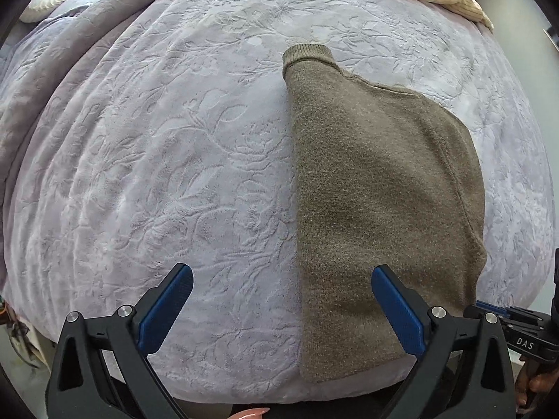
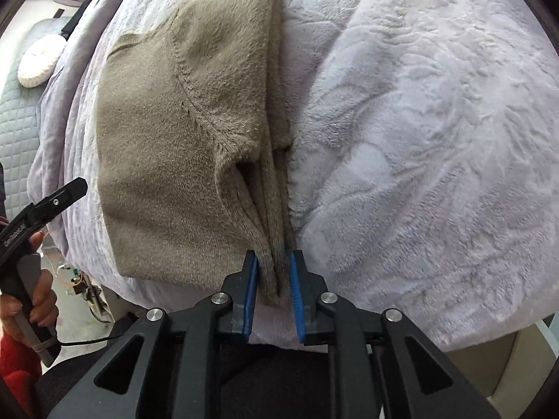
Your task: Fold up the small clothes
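Right tongs (image 2: 273,281) clamped on bunched near hem of the brown sweater (image 2: 181,132). Left tongs (image 1: 282,291) spread wide, holding nothing, hovering over the sweater's near left edge. Sweater lies already folded lengthwise on the lavender bedspread (image 1: 157,157). Judged step: cross-fold. Next needs left tongs gripping the other hem corner, then carrying both toward the collar (image 1: 306,52).

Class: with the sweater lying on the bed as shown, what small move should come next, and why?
Probably lift the right gripper, shut on the sweater hem, and carry it toward the collar. The sweater looks folded lengthwise already; the left gripper hovers open.
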`<state>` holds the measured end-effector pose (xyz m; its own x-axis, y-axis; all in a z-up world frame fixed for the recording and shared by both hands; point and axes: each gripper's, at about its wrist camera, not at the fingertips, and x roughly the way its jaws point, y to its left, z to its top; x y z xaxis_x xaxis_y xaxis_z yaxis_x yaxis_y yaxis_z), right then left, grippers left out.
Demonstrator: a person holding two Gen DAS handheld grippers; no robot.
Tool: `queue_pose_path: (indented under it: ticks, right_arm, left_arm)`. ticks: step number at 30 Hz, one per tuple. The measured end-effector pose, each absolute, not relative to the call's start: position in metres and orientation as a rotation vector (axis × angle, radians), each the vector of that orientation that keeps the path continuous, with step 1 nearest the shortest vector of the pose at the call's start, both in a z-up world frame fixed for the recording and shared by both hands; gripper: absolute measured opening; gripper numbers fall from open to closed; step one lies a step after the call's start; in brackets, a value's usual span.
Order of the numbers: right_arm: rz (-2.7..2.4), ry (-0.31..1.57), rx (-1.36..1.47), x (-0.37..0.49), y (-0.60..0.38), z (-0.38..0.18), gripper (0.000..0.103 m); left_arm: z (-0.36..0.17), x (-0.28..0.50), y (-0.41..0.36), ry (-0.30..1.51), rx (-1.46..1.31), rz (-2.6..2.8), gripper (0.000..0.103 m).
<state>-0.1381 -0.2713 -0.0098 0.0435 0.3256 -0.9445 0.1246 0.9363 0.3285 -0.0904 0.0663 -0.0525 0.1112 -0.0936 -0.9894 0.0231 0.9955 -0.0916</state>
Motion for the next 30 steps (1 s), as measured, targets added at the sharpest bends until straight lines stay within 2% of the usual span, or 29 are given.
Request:
queue_pose_path:
  ticks: [3,7,12,14,16,20,30]
  right_arm:
    - [0.116,1.5,0.305,-0.133,-0.273,0.009,0.028]
    - [0.106,1.455,0.271,-0.119,-0.263,0.033,0.053]
    - [0.103,1.425,0.208,-0.104,-0.238,0.044,0.07]
    - [0.087,1.413,0.172,-0.099,-0.231,0.047,0.08]
    - [0.06,1.401,0.115,-0.098,-0.223,0.051,0.08]
    - [0.055,1.391,0.1,-0.097,-0.218,0.054,0.087]
    - [0.021,1.426,0.127,-0.091,-0.217,0.056,0.088]
  left_arm:
    - [-0.049,-0.091,0.063,1.476,-0.032,-0.083,0.102]
    - [-0.04,-0.091,0.052,1.489,-0.026,-0.112,0.102]
    - [-0.026,-0.085,0.042,1.487,-0.026,-0.139,0.102]
    - [-0.021,-0.084,0.04,1.479,-0.016,-0.131,0.102]
    - [-0.017,-0.083,0.039,1.472,-0.007,-0.111,0.102]
    - [-0.014,-0.083,0.04,1.459,0.003,-0.087,0.102]
    - [-0.013,-0.086,0.042,1.46,-0.011,-0.071,0.102]
